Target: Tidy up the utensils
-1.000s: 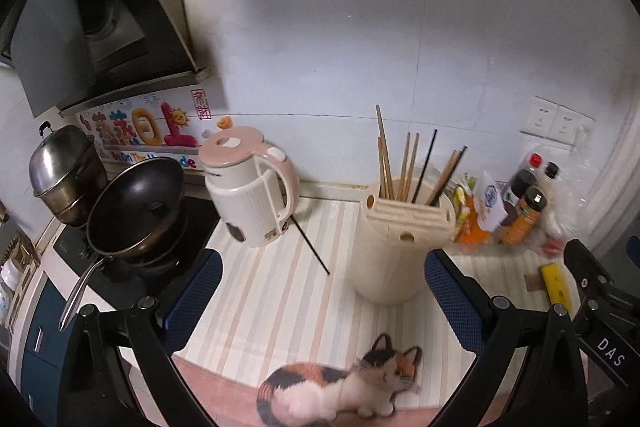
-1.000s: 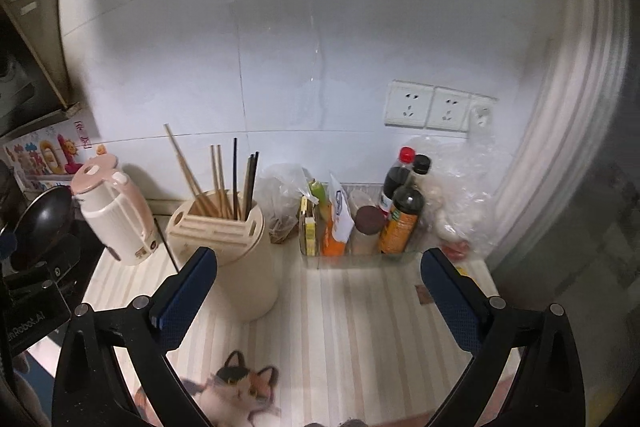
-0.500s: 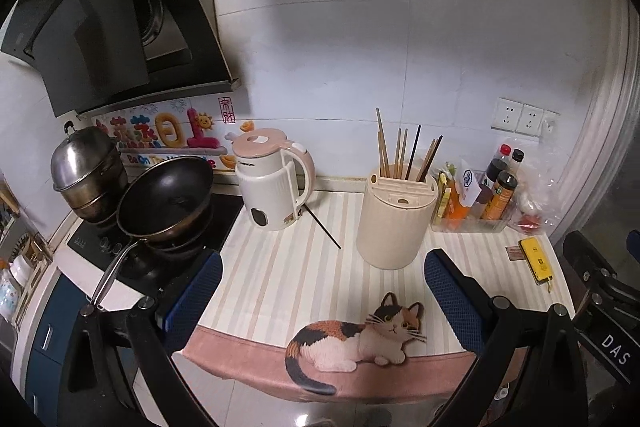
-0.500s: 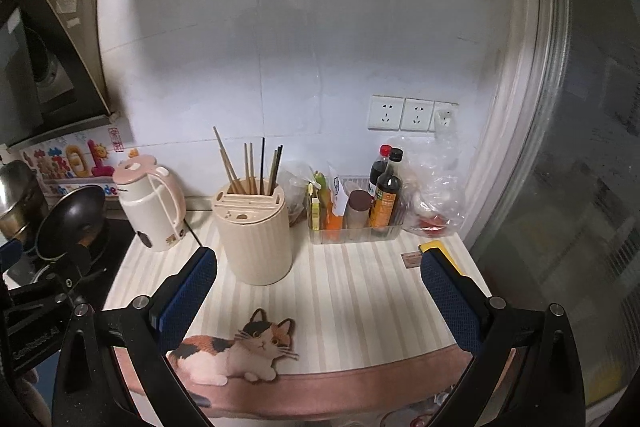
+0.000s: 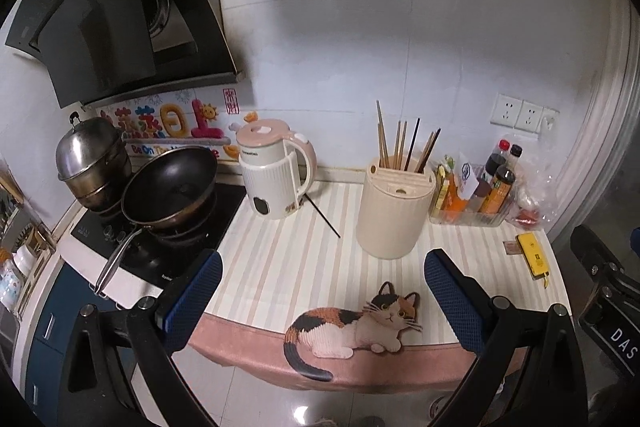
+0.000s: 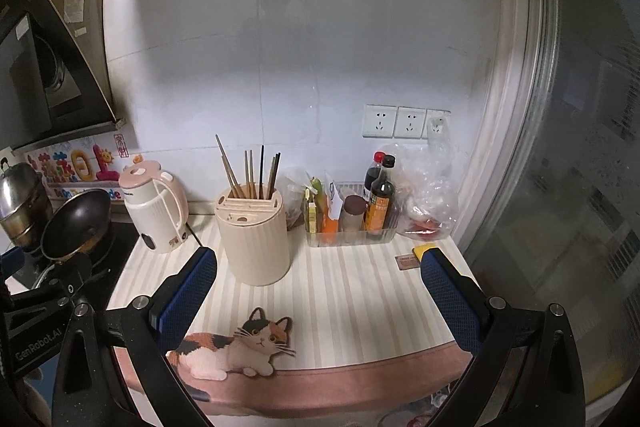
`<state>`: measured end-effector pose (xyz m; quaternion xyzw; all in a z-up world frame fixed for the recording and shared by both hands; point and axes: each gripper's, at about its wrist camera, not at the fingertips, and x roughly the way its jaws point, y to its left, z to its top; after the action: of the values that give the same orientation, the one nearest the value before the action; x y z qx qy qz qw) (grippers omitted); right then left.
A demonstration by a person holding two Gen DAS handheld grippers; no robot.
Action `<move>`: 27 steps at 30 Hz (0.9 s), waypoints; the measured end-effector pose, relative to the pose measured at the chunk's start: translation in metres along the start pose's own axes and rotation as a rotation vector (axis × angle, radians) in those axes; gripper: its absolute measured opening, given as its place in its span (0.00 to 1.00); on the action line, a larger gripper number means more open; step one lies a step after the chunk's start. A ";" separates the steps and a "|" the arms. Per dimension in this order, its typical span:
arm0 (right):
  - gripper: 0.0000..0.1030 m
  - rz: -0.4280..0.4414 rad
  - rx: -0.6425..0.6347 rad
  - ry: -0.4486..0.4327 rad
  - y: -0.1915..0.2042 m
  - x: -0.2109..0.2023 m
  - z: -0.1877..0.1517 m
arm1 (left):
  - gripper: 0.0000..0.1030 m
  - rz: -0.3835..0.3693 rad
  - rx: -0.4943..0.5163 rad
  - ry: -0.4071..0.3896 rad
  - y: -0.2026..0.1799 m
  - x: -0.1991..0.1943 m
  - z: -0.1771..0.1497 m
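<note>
Looking at this, both grippers sit back off the counter edge with nothing in them. The left gripper point(image 5: 322, 291) has its blue pads spread wide and empty, and the right gripper point(image 6: 318, 287) is just as wide open and empty.

What needs tidying, as far as I can tell, is one black chopstick point(image 5: 323, 215) lying loose on the striped counter mat point(image 5: 280, 267). It runs diagonally from just beside the pink-lidded kettle point(image 5: 276, 169) toward the cream utensil holder point(image 5: 394, 211). Every other chopstick point(image 5: 400, 147) stands upright in the holder's slots.

So I'd say we're at the very start of the step: approach, no grasp yet. The left gripper looks better placed for the stray one, since it lies on that side.

Next move calls for coming down low over the mat, lining the pads up across the thin stick, and pinching it somewhere it won't pivot. It's flat on the fabric, so scraping under it could be fiddly. After that it has to be tipped upright and dropped into a slot. The kettle is close, so watch that.
</note>
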<state>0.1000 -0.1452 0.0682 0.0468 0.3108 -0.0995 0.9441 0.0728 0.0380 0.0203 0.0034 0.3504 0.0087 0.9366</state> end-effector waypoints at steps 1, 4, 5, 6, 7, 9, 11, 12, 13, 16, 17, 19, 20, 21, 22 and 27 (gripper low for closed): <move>1.00 0.005 -0.001 0.010 -0.001 0.003 0.001 | 1.00 0.002 0.000 0.004 -0.001 0.001 0.000; 1.00 0.014 -0.009 0.034 -0.002 0.012 0.000 | 1.00 0.008 0.002 0.020 -0.005 0.005 0.000; 1.00 0.017 -0.012 0.040 -0.002 0.014 0.000 | 1.00 0.010 0.004 0.024 -0.006 0.006 -0.001; 1.00 0.019 -0.016 0.044 -0.002 0.017 0.000 | 1.00 0.012 0.005 0.027 -0.006 0.007 -0.001; 1.00 0.021 -0.018 0.046 -0.002 0.019 -0.001 | 1.00 0.015 0.005 0.027 -0.007 0.008 -0.001; 1.00 0.024 -0.022 0.050 -0.002 0.022 -0.001 | 1.00 0.019 0.005 0.028 -0.008 0.009 -0.001; 1.00 0.026 -0.024 0.052 -0.002 0.024 -0.001 | 1.00 0.022 0.006 0.030 -0.007 0.009 -0.001; 1.00 0.026 -0.026 0.052 -0.002 0.025 -0.001 | 1.00 0.023 0.006 0.031 -0.007 0.010 -0.001; 1.00 0.027 -0.026 0.054 -0.002 0.027 -0.001 | 1.00 0.022 0.005 0.032 -0.007 0.010 -0.001; 1.00 0.027 -0.028 0.059 -0.002 0.028 -0.002 | 1.00 0.025 0.006 0.033 -0.007 0.012 -0.001; 1.00 0.027 -0.030 0.060 -0.002 0.029 -0.002 | 1.00 0.028 0.006 0.032 -0.007 0.012 -0.001; 1.00 0.026 -0.034 0.061 -0.002 0.031 -0.003 | 1.00 0.027 0.004 0.033 -0.007 0.013 -0.001; 1.00 0.027 -0.035 0.063 -0.002 0.032 -0.003 | 1.00 0.026 0.002 0.032 -0.008 0.014 -0.001; 1.00 0.026 -0.035 0.063 -0.002 0.032 -0.003 | 1.00 0.025 0.003 0.032 -0.008 0.014 -0.001; 1.00 0.027 -0.037 0.065 -0.002 0.032 -0.003 | 1.00 0.026 0.003 0.034 -0.008 0.014 -0.001; 1.00 0.027 -0.040 0.067 -0.001 0.034 -0.003 | 1.00 0.026 0.003 0.033 -0.008 0.015 -0.001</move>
<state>0.1246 -0.1513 0.0451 0.0354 0.3435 -0.0790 0.9351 0.0835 0.0299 0.0098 0.0093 0.3659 0.0202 0.9304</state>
